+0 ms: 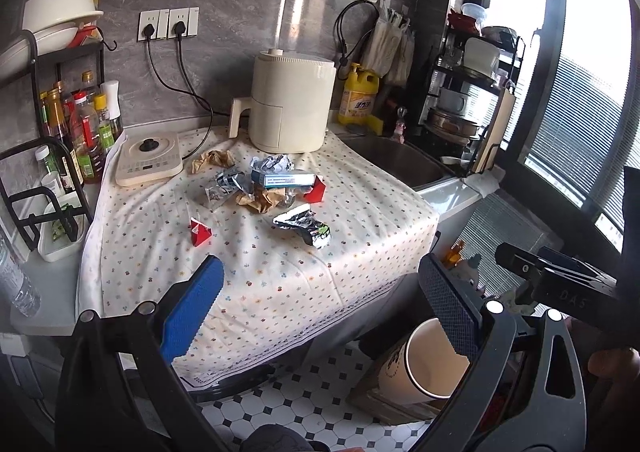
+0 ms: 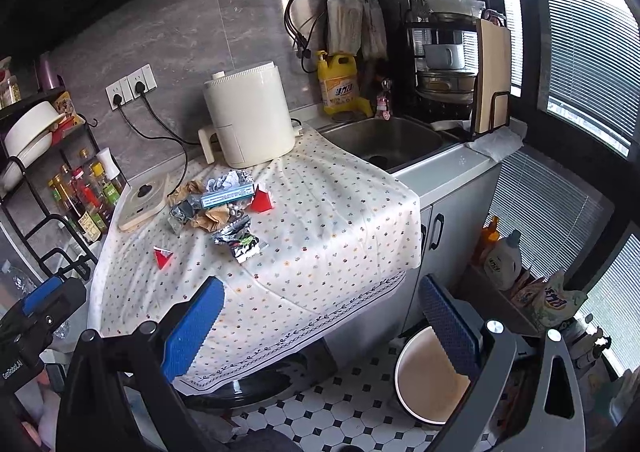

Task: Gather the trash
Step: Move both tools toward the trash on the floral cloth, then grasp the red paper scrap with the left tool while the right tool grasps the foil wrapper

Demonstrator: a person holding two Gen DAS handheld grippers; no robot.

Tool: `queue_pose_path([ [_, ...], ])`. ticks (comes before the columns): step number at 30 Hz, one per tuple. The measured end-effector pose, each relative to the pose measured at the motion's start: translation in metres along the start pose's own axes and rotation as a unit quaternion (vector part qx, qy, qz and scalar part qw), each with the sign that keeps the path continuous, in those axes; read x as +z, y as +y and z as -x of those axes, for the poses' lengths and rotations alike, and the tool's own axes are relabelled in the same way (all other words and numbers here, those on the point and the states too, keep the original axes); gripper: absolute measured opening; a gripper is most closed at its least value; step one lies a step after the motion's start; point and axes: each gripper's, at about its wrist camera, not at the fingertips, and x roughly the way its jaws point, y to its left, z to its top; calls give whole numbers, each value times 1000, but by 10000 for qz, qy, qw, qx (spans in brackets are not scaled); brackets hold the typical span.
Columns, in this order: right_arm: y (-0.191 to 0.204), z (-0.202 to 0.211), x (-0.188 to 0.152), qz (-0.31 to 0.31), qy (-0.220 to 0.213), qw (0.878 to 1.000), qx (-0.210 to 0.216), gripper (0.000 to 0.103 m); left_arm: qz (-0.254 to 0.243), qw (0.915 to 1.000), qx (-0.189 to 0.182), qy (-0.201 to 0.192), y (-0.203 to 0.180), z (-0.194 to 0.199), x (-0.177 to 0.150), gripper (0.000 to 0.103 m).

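Observation:
A pile of trash lies mid-table on the dotted cloth (image 1: 260, 276): a blue-and-white box (image 1: 282, 179), crumpled foil wrappers (image 1: 304, 226), brown crumpled paper (image 1: 262, 199) and red cartons (image 1: 199, 232). The pile also shows in the right wrist view, with the box (image 2: 227, 195) and a foil wrapper (image 2: 238, 240). A round white bin (image 1: 424, 362) stands on the floor right of the table; it also shows in the right wrist view (image 2: 430, 380). My left gripper (image 1: 320, 308) is open and empty, short of the table's front edge. My right gripper (image 2: 320, 326) is open and empty, near the front right corner.
A cream air fryer (image 1: 292, 103) and an induction plate (image 1: 150, 159) stand behind the trash. Sauce bottles (image 1: 86, 127) fill a rack at left. A sink (image 2: 384, 139), a yellow detergent jug (image 2: 340, 83) and a dish rack (image 2: 452, 63) are at right. Cleaning bottles (image 2: 500, 260) stand on the floor.

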Motion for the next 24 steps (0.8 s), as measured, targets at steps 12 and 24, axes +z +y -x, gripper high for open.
queue_pose_path([
  [12, 13, -21, 6, 98, 44, 9999, -10, 95, 77, 9999, 73, 43, 18, -24, 7, 97],
  [24, 48, -89, 46, 108, 263, 9982, 520, 95, 550, 9974, 307, 360, 87, -88, 30, 97],
])
